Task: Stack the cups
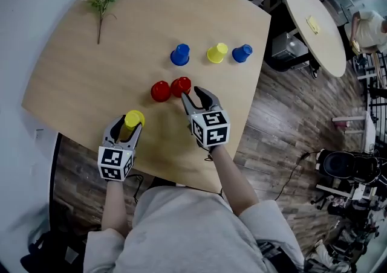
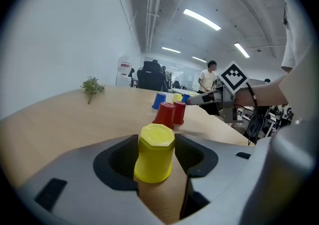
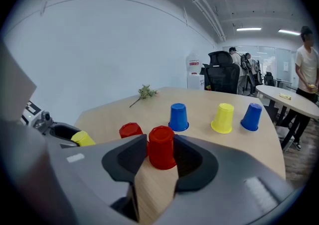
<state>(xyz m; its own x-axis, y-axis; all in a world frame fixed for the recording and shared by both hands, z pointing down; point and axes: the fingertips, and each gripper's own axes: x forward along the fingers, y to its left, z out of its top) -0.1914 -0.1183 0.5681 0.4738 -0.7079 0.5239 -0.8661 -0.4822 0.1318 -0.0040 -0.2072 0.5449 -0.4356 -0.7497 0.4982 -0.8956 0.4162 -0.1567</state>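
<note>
Near the table's [image 1: 91, 72] near edge, the left gripper [image 1: 127, 128] stood wide open around an upturned yellow cup [image 1: 134, 119]; toward the middle the right gripper [image 1: 195, 98], open too, flanked a red cup [image 1: 181, 86]. A jaw closing there could shove the second red cup [image 1: 160, 91] (just beside it) and topple both

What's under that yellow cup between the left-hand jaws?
The yellow cup stands upside down on the wooden table, with bare wood around its rim. Its inside is covered, so anything beneath cannot be seen.
</note>
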